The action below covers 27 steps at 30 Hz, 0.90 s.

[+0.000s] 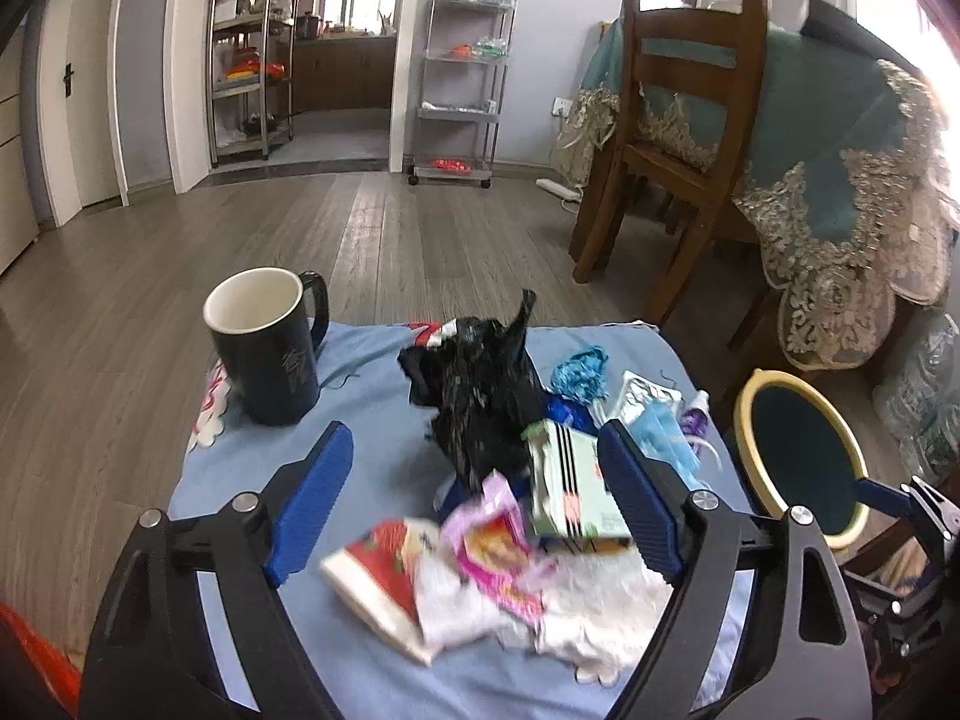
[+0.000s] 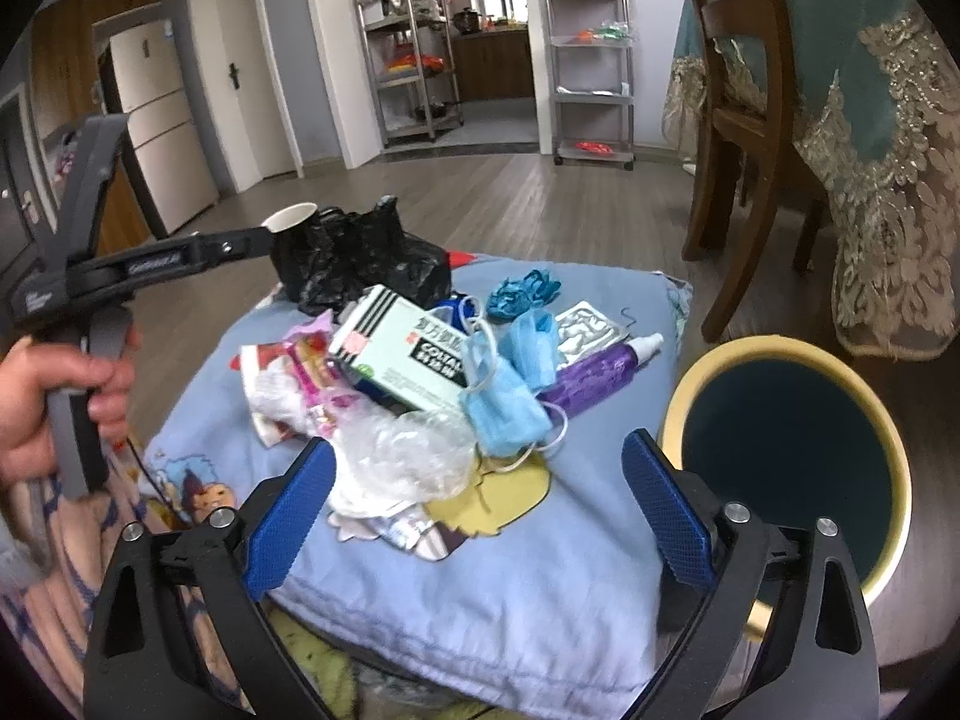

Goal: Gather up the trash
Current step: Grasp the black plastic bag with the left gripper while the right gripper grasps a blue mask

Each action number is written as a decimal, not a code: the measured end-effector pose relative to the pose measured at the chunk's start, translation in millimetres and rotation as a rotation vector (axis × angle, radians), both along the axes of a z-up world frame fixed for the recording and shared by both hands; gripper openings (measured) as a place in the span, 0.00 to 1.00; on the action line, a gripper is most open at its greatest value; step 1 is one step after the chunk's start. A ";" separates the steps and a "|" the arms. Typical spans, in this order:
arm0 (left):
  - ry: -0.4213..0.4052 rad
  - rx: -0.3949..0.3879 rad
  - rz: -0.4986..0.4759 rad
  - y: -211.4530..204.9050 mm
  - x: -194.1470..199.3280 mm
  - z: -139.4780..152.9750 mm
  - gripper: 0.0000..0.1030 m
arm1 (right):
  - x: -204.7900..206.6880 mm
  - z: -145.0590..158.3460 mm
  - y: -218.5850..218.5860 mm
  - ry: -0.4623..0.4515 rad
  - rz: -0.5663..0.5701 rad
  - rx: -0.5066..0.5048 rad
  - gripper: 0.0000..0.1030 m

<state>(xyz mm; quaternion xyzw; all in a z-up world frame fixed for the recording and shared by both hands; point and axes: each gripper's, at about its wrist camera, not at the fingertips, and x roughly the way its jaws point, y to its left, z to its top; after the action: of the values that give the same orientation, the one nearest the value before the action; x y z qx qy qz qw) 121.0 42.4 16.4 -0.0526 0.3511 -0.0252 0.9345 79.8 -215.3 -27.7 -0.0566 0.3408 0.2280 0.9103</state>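
Note:
A heap of trash lies on a blue cloth: a black plastic bag, a green-white medicine box, a pink wrapper, a red-white packet, crumpled clear plastic, blue face masks, a purple tube and a foil blister. A yellow-rimmed bin stands right of the cloth. My left gripper is open, its jaws either side of the box and wrappers. My right gripper is open over the clear plastic.
A dark mug stands at the cloth's far left. A wooden chair and a table under a teal lace cloth stand to the right. Metal shelves stand by the far wall across wooden floor.

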 end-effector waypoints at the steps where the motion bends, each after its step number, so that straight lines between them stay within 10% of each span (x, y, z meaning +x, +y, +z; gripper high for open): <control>1: 0.009 -0.001 0.000 -0.5 9.7 -1.8 0.79 | 5.0 -1.0 -0.6 0.008 -0.003 -0.004 0.87; 9: 0.101 -0.024 0.013 1.5 73.6 -30.4 0.79 | 51.1 -17.5 -3.6 0.066 -0.022 -0.057 0.74; 27: 0.139 -0.107 0.035 23.4 95.2 -45.3 0.30 | 166.4 -41.9 19.3 0.257 -0.013 0.059 0.63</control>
<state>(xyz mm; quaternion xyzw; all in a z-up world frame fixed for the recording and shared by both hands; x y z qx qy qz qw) 216.1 65.8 -28.9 -0.1101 0.4125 -0.0240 0.9039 246.2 -196.0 -69.6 0.0021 0.4484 0.2372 0.8618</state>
